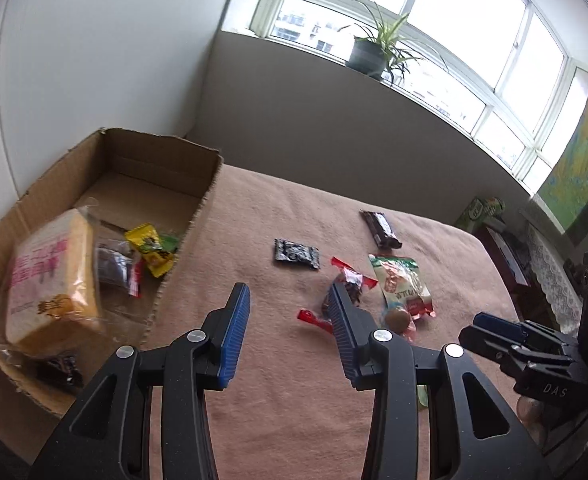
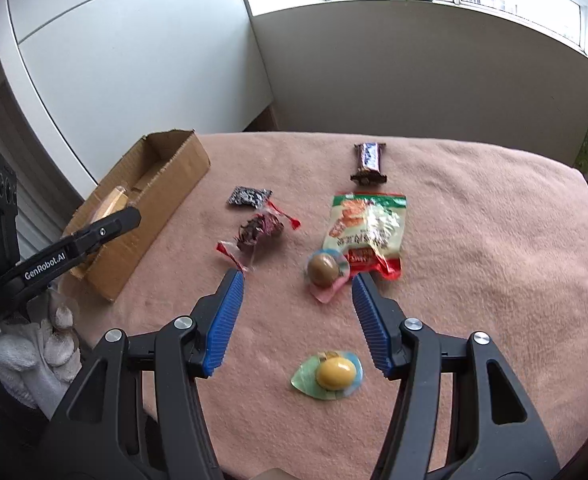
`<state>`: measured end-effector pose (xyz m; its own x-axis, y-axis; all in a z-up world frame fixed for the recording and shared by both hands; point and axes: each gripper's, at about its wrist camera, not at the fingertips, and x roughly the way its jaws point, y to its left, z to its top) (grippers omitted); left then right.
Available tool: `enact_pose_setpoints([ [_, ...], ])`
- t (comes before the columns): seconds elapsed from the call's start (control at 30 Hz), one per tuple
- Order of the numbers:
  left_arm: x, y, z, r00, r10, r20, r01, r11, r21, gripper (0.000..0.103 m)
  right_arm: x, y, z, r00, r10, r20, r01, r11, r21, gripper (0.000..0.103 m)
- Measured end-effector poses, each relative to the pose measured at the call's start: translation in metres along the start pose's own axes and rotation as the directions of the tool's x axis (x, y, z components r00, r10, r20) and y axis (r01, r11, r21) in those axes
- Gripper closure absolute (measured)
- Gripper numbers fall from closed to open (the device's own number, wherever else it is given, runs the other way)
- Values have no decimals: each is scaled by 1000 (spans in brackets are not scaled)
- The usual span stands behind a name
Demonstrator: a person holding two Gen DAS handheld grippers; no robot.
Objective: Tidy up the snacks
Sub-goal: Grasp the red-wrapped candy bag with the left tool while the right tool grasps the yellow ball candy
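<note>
Mid-sort: bread loaf already in cardboard box; wrapped brown egg, yellow egg loose on counter. Left tool and right tool both released, empty. Next: descend, straddle brown egg, clench.

Each gripper is built of matte black plastic arms with round silver screws. Ribbed blue pads are fitted inside the fingers. "GenRobot.AI" is printed in white on the left gripper, "DAS" on the right gripper.
</note>
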<state>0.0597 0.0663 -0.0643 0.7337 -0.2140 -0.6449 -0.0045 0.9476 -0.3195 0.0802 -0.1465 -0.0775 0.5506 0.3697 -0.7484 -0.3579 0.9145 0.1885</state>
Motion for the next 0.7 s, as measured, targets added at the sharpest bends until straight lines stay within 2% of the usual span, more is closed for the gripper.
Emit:
enact_pose_setpoints([
  [0.13,22,-20,-1,999,-25,-45,27,999,44,64,10,-10,-22,997,-52,-48,53,999,6,44],
  [0.23,40,-32,-1,996,-33,-81,40,996,78,63,13,-16,-34,996,-58,-70,59,998,17,44],
  [0.33,56,-41,-2,992,-39,-123,53,992,112,55,15,-19,-42,995,-59,-86,62,998,24,44],
  [0.7,93,-48,-3,983,20,-181,12,985,172,55,23,-19,-51,991,-44,-123,46,999,9,44],
])
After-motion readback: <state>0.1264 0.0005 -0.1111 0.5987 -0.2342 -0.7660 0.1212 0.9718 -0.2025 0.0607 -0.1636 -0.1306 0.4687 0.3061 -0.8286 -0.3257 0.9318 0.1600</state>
